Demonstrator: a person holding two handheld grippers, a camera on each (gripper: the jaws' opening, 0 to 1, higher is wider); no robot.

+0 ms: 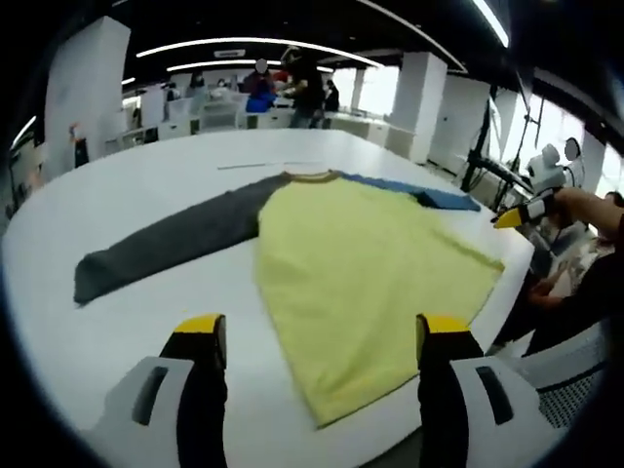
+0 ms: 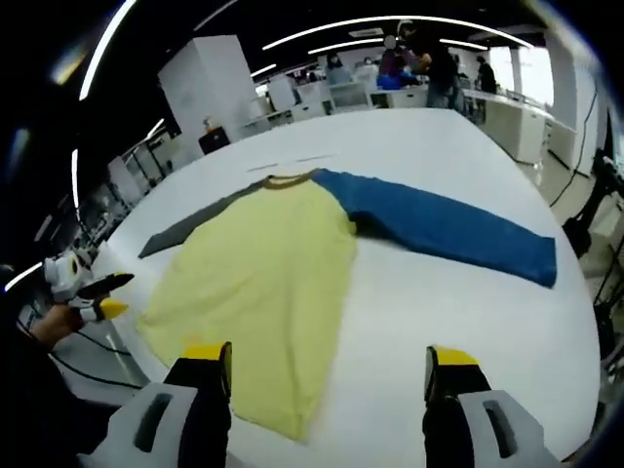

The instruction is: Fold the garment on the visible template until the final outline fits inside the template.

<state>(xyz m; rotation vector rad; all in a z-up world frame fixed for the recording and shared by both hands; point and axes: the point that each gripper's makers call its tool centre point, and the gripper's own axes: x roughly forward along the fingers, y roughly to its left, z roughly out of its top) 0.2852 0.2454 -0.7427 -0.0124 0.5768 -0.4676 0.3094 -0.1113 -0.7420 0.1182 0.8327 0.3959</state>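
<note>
A: Nearest the lens in the left gripper view, which parts appear?

B: The left gripper (image 1: 323, 336), its two yellow-tipped jaws spread wide apart and holding nothing, above the near hem of the garment (image 1: 361, 263). In the right gripper view the right gripper (image 2: 331, 366) stands the same way: jaws parted, empty, over the near hem.

A: Where does the garment lie?

B: Flat on the white table (image 1: 146, 195), face down or up cannot be told. Its body is yellow, with a brownish collar at the far end. The grey sleeve (image 1: 171, 244) stretches out to the left; the blue sleeve (image 2: 439, 229) stretches out to the right.

A: What surrounds it?

B: A thin pale line (image 2: 288, 162) lies on the table just beyond the collar. Nothing rests on the garment. Beyond the table's far edge, people (image 1: 292, 83) stand among desks, white columns and long ceiling light strips.

A: What differs between views?

B: The right gripper view shows the blue sleeve at full length; the left gripper view shows it foreshortened and the grey sleeve in full. Each view catches the other gripper off the table's edge: the right one at the right margin (image 1: 522, 213), held by a hand (image 1: 585, 207), the left one at the left margin (image 2: 97, 292).
</note>
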